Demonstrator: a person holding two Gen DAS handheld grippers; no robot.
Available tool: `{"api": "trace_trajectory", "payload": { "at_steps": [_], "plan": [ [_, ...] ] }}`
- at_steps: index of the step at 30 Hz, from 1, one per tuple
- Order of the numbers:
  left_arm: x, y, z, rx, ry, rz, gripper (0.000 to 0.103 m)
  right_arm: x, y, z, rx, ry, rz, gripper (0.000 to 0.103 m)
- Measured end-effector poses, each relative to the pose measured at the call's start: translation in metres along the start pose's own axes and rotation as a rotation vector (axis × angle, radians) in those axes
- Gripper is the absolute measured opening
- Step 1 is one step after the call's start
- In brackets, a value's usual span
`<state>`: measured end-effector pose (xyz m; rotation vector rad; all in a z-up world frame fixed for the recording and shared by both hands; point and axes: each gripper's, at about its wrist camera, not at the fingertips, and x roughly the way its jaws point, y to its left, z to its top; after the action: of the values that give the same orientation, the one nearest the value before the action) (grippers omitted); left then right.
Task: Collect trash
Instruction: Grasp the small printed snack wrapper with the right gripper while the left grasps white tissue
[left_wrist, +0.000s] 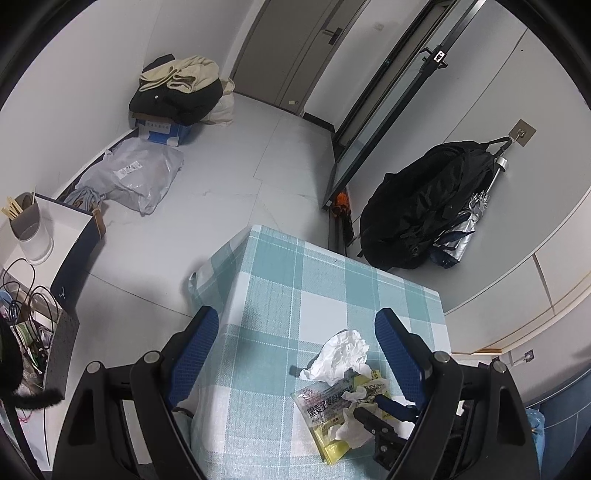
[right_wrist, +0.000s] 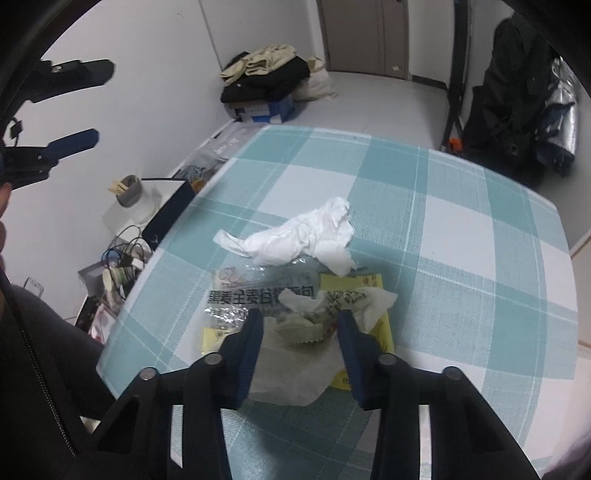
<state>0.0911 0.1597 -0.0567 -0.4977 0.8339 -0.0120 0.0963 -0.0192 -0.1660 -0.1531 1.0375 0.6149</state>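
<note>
One wrapper (right_wrist: 258, 295), Chinese print, "全麦" legible, between right gripper (right_wrist: 299, 325) fingers.

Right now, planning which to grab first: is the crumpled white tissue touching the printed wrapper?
Touching. The right wrist view shows the tissue overlapping the wrapper's far edge.

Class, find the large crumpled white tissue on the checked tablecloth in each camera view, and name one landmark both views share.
Left wrist view: the crumpled white tissue lies lower centre-right, just above the printed wrapper.
Right wrist view: the tissue lies at centre, beyond the wrapper.
Shared landmark: the pile of clothes on a blue box by the far wall.
</note>
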Motion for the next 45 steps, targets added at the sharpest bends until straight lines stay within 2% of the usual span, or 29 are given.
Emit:
{"api": "trace_trajectory", "payload": {
  "at_steps": [4,6,9,20,23,27,32,35,37,41,45],
  "plan": [
    [0.001,-0.001,0.0,0.007,0.004,0.01,0.084,0.002,-0.007,0.001,0.055,0.003,0.006,0.027],
    [0.002,-0.001,0.0,0.007,0.009,0.015,0.084,0.001,-0.007,0.001,0.054,-0.001,0.013,0.017],
    [0.006,-0.002,0.0,0.008,0.018,0.021,0.084,-0.002,-0.006,0.001,0.043,-0.006,0.024,0.012],
    [0.018,-0.007,-0.002,0.031,0.049,0.049,0.084,-0.023,-0.011,0.001,0.05,-0.043,0.064,0.011],
    [0.023,-0.009,-0.003,0.039,0.068,0.051,0.084,-0.032,-0.016,0.002,0.06,-0.056,0.086,0.004],
    [0.027,-0.013,-0.004,0.045,0.085,0.05,0.084,-0.038,-0.02,0.001,0.059,-0.061,0.099,0.003],
    [0.031,-0.017,-0.003,0.044,0.094,0.058,0.084,-0.038,-0.029,-0.004,0.084,-0.06,0.103,0.003],
    [0.033,-0.018,-0.002,0.04,0.1,0.059,0.084,-0.038,-0.034,-0.004,0.11,-0.073,0.112,0.007],
    [0.033,-0.019,-0.002,0.039,0.1,0.06,0.084,-0.034,-0.035,-0.002,0.116,-0.062,0.112,0.011],
    [0.035,-0.02,-0.002,0.039,0.103,0.065,0.084,-0.024,-0.029,0.002,0.102,-0.049,0.113,0.029],
    [0.037,-0.019,-0.002,0.037,0.108,0.07,0.084,-0.008,-0.023,0.002,0.094,0.004,0.086,0.03]
  ]
}}
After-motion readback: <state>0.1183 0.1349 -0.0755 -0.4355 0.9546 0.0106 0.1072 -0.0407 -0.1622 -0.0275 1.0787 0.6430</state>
